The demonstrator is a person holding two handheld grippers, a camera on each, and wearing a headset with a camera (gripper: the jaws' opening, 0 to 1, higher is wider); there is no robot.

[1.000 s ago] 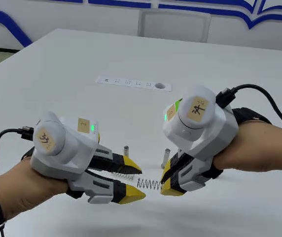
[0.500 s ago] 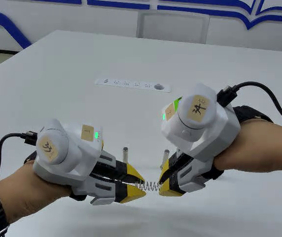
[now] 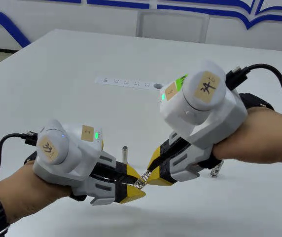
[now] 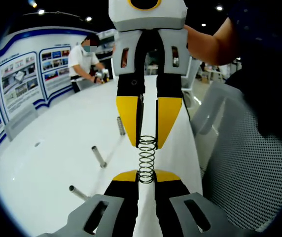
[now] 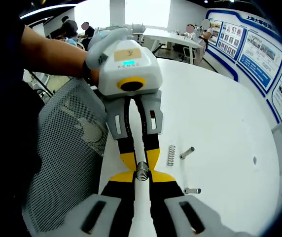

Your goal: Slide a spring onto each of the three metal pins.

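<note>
Head view: a white table [image 3: 57, 74] ran up to a chair [image 3: 173, 24] and a blue-striped wall [image 3: 13, 24] at the top, with a power strip [image 3: 131, 82] at upper centre. At lower centre the left gripper [image 3: 131, 187] and right gripper [image 3: 153, 175] each pinched one end of a spring [image 3: 141, 180], and a pin [image 3: 124, 154] stood just behind.

Left gripper view: three pins [image 4: 99, 157] stood left of centre, with posters [image 4: 13, 84] at far left and a mesh chair [image 4: 249, 163] at right.

Right gripper view: a spare spring [image 5: 171, 155] lay right of centre.

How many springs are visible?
2: held spring between the left gripper and right gripper; loose spring on the table beside a pin. Others may be hidden.
</note>
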